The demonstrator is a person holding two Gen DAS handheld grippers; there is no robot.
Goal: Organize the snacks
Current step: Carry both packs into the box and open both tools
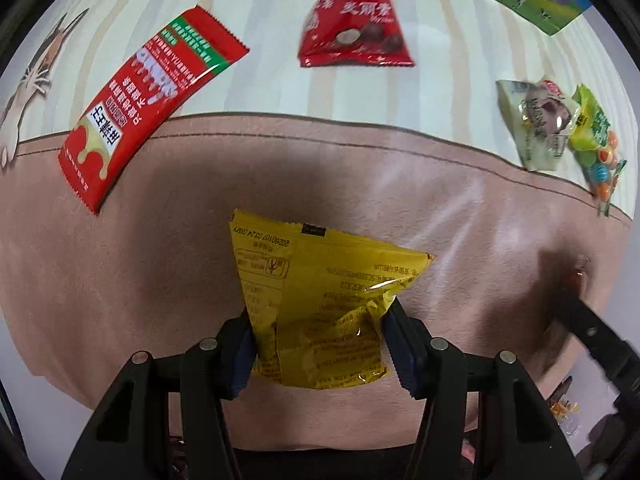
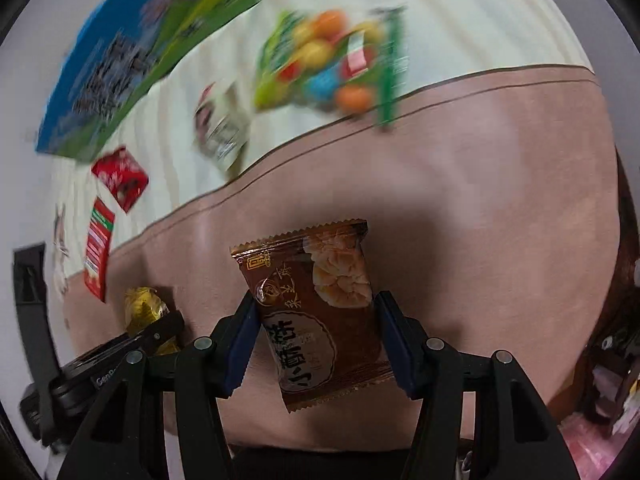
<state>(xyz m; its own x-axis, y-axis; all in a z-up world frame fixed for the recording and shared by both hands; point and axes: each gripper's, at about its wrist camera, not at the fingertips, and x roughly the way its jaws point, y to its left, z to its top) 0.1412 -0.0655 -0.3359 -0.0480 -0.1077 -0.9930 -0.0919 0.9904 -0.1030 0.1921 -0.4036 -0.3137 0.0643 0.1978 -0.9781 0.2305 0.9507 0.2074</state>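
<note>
While both grippers carry a packet above the pinkish-brown band of the tablecloth (image 1: 120, 280), neither packet is resting on anything. The left gripper (image 1: 320, 344) is clenched on a yellow packet (image 1: 320, 304), its pads pressing the crumpled lower half. The right gripper (image 2: 316, 340) is clenched on a brown packet (image 2: 320, 312), held by its two side edges. Further off, on the striped part of the cloth, lie a long red packet (image 1: 152, 104), a red triangular bag (image 1: 356, 24), a pale green packet (image 1: 536, 124) and a bag of coloured sweets (image 1: 600, 148), with a printed box (image 2: 132, 72) beyond.

The main risk looks like slipping: both wrappers are glossy film, and the yellow one is gripped only through loose folds, so a quick swing could let it slide out. The right view is blurred, which suggests fast motion. The two tools also sit near each other, so they could clash.
</note>
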